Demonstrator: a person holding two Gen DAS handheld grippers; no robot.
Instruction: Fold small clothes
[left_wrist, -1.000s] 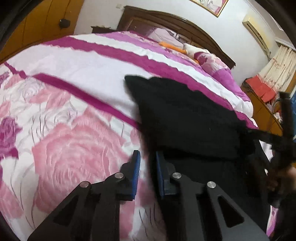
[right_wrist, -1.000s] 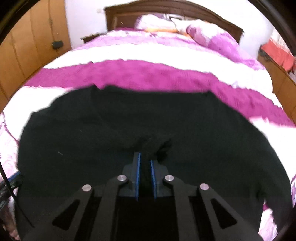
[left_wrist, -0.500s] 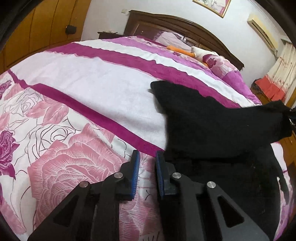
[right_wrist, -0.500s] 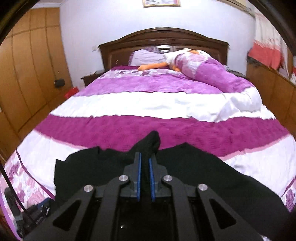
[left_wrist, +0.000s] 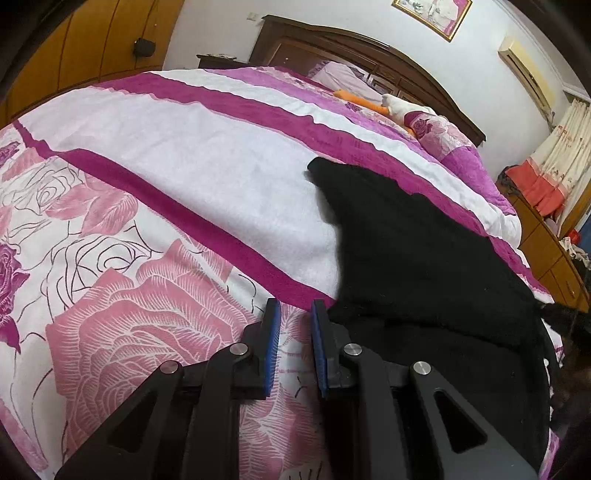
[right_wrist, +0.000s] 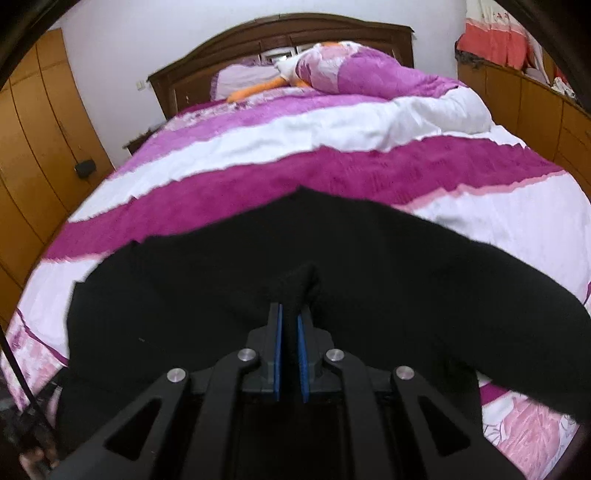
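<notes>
The black garment (right_wrist: 369, 266) has dropped lower, right gripper (right_wrist: 289, 325) pinching it, left gripper (left_wrist: 293, 325) released.

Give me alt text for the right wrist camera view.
The right gripper pinches a fold of a black garment spread on a pink, white and magenta striped bedspread. A dark wooden headboard stands behind.

The garment (right_wrist: 229, 288) lies spread on the bed (right_wrist: 369, 122), near its foot. A pinched fold of it sits between the right gripper's (right_wrist: 289, 325) fingers. The left gripper (left_wrist: 293, 325) hangs over the bedspread (left_wrist: 147, 206) just left of the garment's edge, fingers apart. Pillows (right_wrist: 347, 70) lie at the far end before the headboard (right_wrist: 280, 29). A wardrobe (right_wrist: 29, 155) stands left of the bed, cabinets (right_wrist: 535, 107) right.
</notes>
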